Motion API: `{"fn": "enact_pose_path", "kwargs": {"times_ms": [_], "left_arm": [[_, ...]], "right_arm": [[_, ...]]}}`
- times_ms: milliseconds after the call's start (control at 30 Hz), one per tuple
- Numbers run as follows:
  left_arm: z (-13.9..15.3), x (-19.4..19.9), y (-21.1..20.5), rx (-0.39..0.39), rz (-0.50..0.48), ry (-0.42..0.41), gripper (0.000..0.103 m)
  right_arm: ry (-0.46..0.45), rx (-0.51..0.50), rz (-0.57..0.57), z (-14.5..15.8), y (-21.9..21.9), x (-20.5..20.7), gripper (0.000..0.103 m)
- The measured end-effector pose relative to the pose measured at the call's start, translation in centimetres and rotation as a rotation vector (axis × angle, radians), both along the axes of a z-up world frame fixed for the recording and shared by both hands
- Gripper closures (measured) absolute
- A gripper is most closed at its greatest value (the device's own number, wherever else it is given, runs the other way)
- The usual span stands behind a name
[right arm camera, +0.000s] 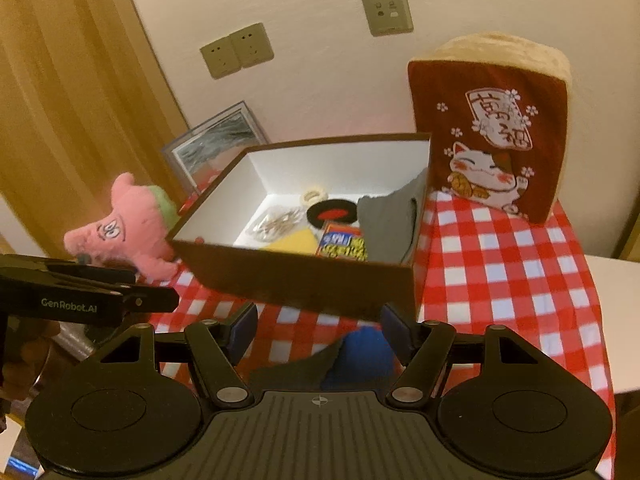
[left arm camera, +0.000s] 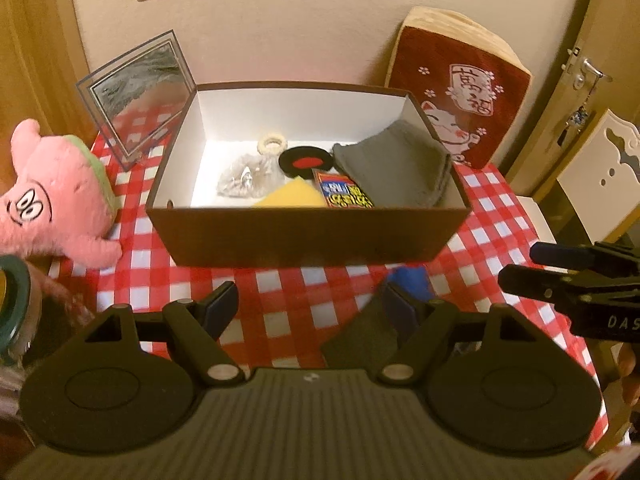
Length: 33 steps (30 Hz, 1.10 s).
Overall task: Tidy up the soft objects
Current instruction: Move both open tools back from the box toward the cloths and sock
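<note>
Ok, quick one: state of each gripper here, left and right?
Left gripper: open, holding nothing.
Right gripper: open, holding nothing.

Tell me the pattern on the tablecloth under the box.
Red and white checks. The tablecloth shows best in the left wrist view, spread under the brown box.

A red-and-white check is shown on the tablecloth (left arm camera: 304, 280). The box (left arm camera: 304, 236) is brown outside and white inside. The plush (left arm camera: 60, 204) is pink with a green patch. The cushion (right arm camera: 496, 140) is dark red, printed with a white cat. A grey cloth (left arm camera: 396, 168) and yellow sponge (left arm camera: 292, 196) are seen.
</note>
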<state>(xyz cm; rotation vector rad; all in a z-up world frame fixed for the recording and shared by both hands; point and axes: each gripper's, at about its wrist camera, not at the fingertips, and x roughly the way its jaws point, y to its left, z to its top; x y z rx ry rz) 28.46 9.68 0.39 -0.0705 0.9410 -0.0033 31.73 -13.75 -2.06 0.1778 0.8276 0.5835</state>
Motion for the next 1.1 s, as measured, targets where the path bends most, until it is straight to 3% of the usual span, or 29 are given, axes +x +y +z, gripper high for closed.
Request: {"fn": "enact_pose_path", "kwargs": {"times_ms": [600,1100], "left_arm": [[-2.1,-6.9,-2.2,-0.002,0.004,0.078,0.025],[-4.6,-9.2,-3.4,0.001,0.015,0.141,0.025]], "right_arm": [[0.066,-0.032,0.014,-1.6,-1.4,-6.9,0.035],[0.109,-0.091,0.031,-4.0,-1.8,-9.2,0.035]]}}
